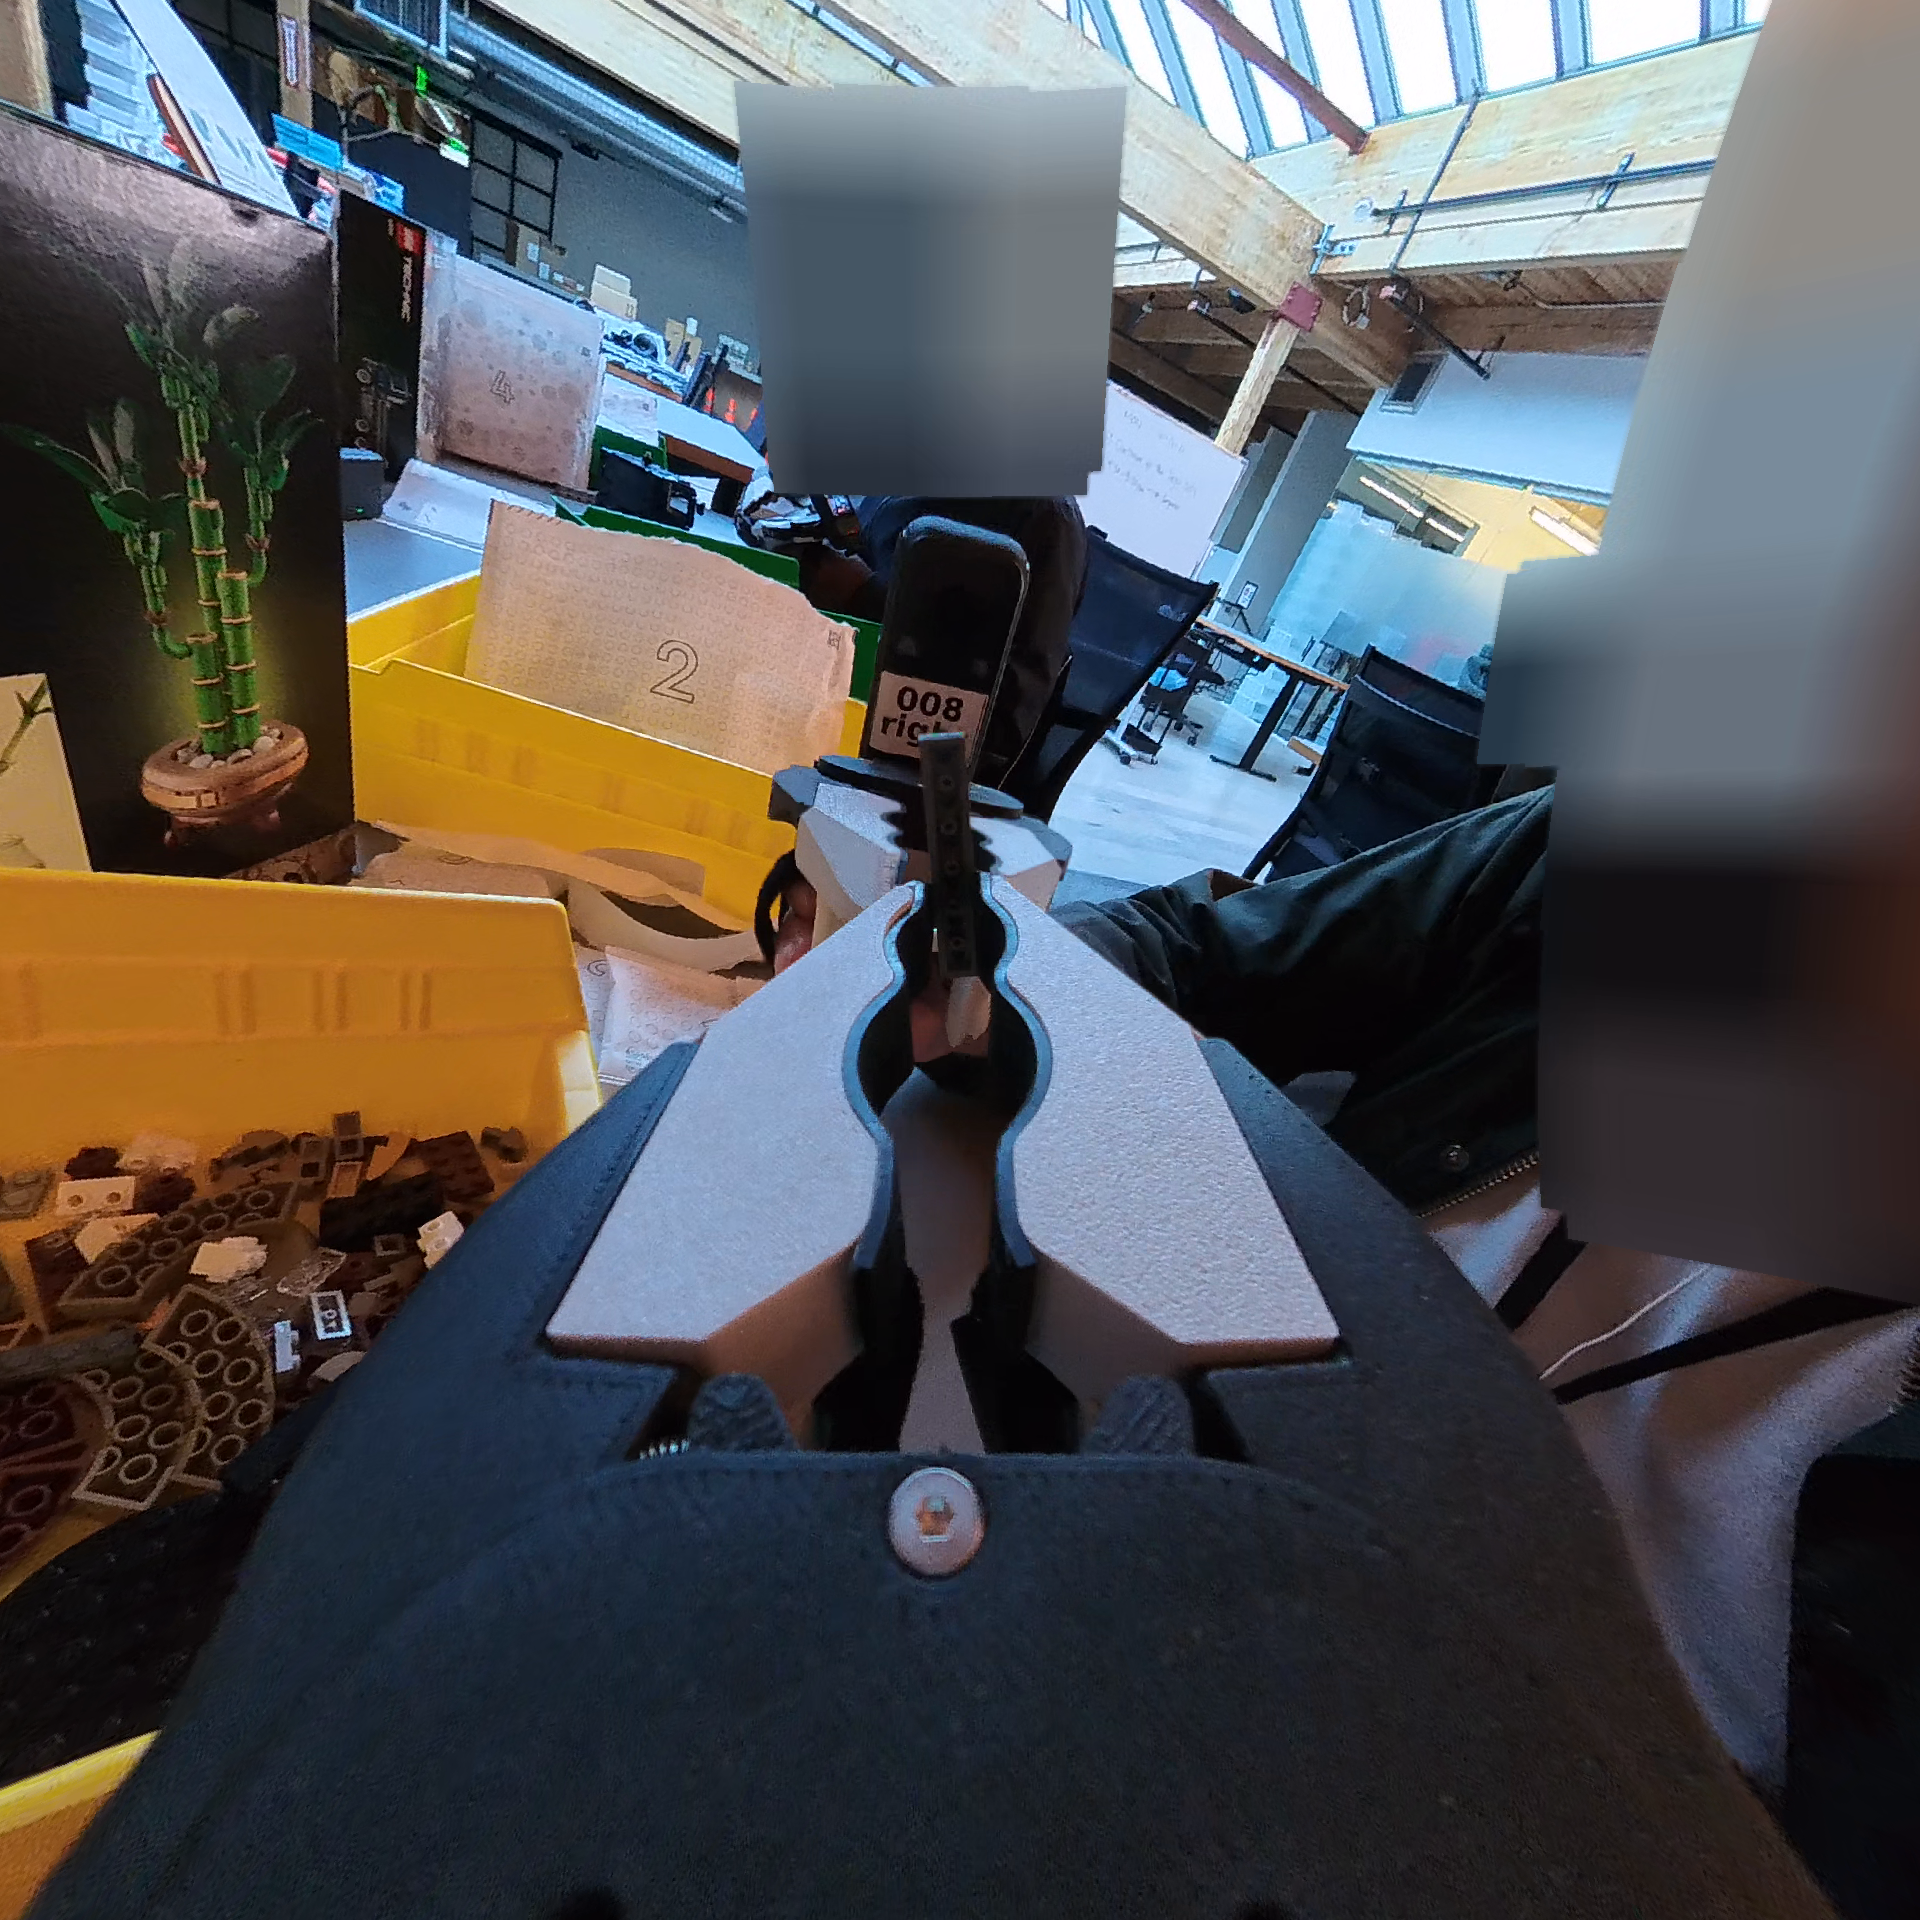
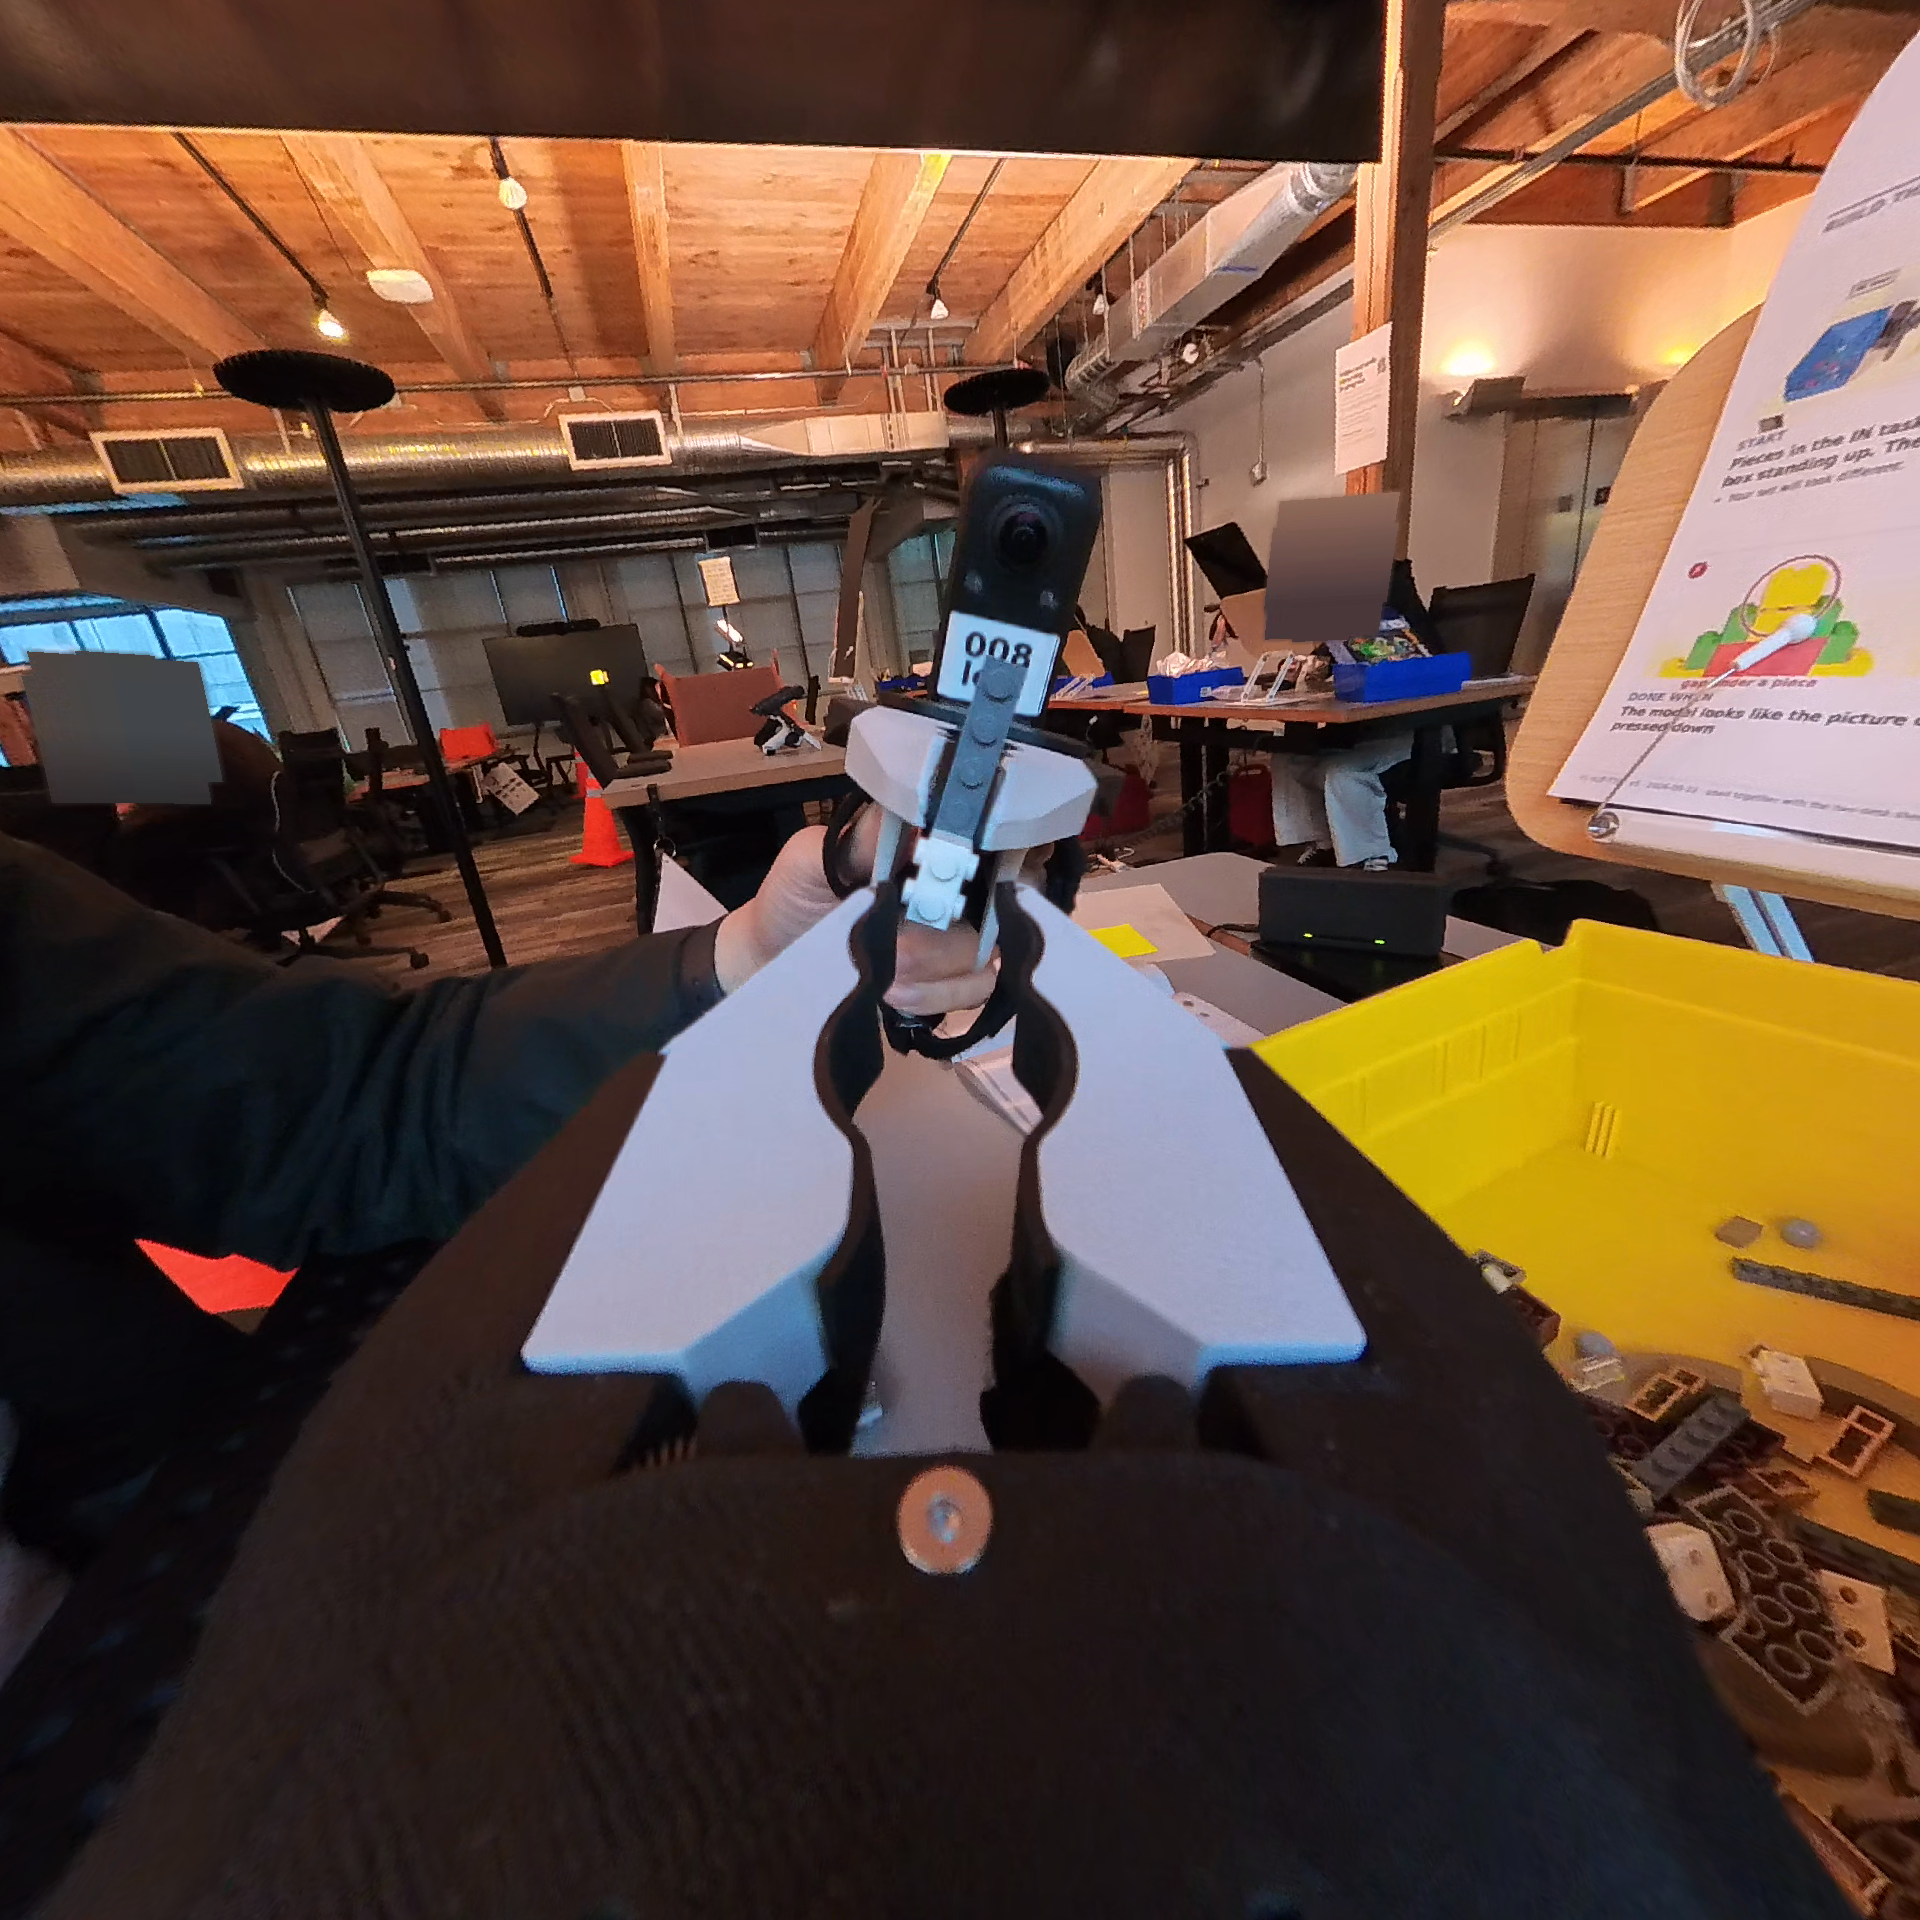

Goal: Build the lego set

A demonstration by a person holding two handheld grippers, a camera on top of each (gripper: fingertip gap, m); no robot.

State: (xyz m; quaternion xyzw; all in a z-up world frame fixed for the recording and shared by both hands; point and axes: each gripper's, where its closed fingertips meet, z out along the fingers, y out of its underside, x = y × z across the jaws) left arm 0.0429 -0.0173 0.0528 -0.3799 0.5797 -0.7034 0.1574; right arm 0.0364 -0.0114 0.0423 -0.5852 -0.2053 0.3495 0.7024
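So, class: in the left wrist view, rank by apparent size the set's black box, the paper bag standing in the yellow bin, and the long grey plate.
1. Black box
2. Paper bag
3. Grey plate

Nearness differs, so true sizes stay unsure.

An open-plan loft workspace: desks [image 2: 1299,707] with office chairs [image 2: 343,821] stand under a timber-beam ceiling [image 2: 727,260] hung with exposed ducts [image 2: 416,457]; skylights [image 1: 1403,52] are set overhead.
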